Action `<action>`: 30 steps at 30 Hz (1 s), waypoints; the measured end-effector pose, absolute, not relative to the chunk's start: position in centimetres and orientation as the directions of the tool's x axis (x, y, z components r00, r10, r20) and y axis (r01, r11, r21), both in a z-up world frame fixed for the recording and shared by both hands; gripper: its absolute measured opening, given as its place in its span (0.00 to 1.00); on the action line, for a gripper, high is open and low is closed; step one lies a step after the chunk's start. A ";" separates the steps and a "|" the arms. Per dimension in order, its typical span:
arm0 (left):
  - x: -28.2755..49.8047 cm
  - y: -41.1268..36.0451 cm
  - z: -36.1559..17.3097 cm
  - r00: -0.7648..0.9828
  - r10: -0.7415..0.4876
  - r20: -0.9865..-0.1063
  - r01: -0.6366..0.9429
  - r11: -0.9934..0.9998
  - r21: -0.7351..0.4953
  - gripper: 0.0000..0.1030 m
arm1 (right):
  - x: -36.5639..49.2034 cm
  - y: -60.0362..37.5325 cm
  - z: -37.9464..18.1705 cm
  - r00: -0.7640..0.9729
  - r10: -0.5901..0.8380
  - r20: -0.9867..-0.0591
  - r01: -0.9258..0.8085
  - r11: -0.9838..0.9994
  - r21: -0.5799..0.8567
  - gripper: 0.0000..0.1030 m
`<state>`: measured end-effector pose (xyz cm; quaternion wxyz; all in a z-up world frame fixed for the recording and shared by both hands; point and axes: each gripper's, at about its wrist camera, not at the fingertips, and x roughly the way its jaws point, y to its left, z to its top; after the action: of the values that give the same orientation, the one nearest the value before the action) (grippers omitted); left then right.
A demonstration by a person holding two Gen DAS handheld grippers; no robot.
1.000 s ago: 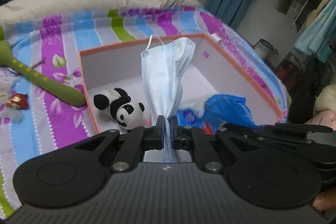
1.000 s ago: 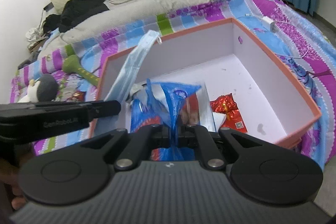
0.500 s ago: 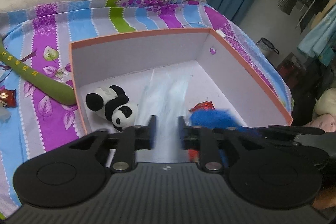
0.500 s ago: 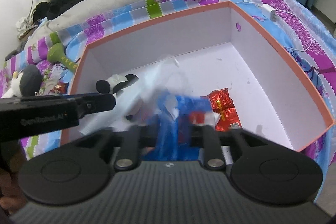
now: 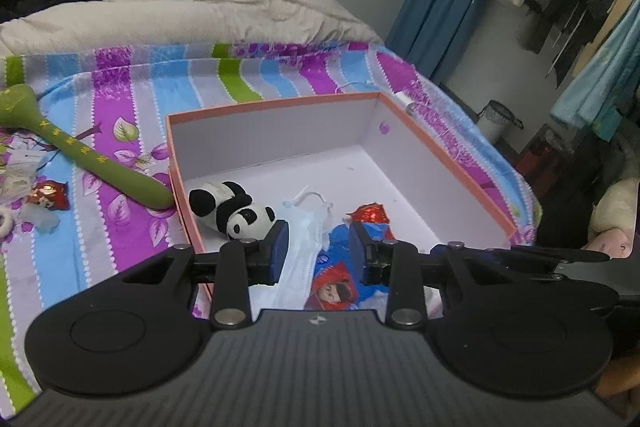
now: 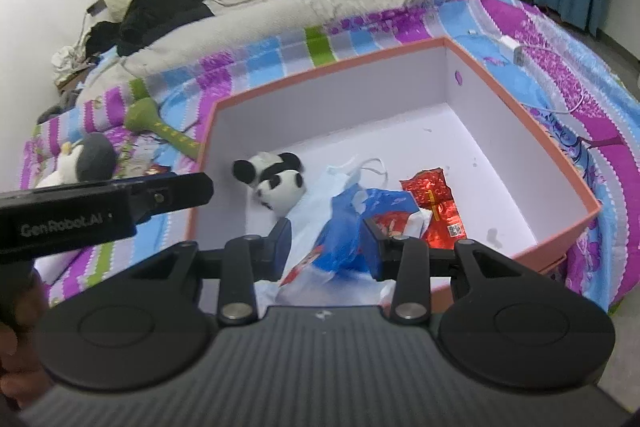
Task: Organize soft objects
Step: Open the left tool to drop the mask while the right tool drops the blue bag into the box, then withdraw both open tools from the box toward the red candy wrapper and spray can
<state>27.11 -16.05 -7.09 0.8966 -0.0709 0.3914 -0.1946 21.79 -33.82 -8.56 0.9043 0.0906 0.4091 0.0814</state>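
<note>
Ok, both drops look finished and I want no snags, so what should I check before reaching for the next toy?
1. Left gripper open and empty: ok.
2. Right gripper open and empty: ok.
3. Face mask lies inside the box, not on a finger: ok.
4. Blue bag free of the right gripper: cannot tell, it bunches between the fingers.
5. Panda sits inside the box: ok.
6. Items left on the bedspread: not ok, the green toy and the penguin lie outside.

"GenRobot.AI" – on left gripper (image 6: 104,213)
</note>
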 end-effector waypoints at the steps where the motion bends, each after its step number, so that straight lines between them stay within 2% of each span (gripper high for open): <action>1: 26.3 -15.9 -6.7 0.624 -0.406 -0.668 0.294 0.914 -0.281 0.37 | 21.3 -33.8 -8.2 0.656 0.222 -0.721 -0.075 0.970 0.230 0.40; 12: 16.7 -12.6 -2.8 0.704 -0.391 -0.592 0.261 0.919 -0.296 0.37 | 13.3 -31.4 -4.8 0.699 0.242 -0.673 -0.132 0.969 0.211 0.40; 21: 8.8 -9.6 -2.1 0.707 -0.378 -0.598 0.254 0.925 -0.284 0.37 | 7.8 -29.2 -3.6 0.719 0.286 -0.633 -0.182 0.957 0.225 0.40; 30: 3.3 -6.9 -2.4 0.729 -0.316 -0.608 0.205 0.947 -0.246 0.37 | 4.5 -27.0 -4.7 0.694 0.323 -0.643 -0.241 0.946 0.215 0.40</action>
<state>3.33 -6.86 -2.45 0.9261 -0.0810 0.3405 -0.1406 4.51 -27.03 -4.66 0.9186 0.0569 0.3597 0.1535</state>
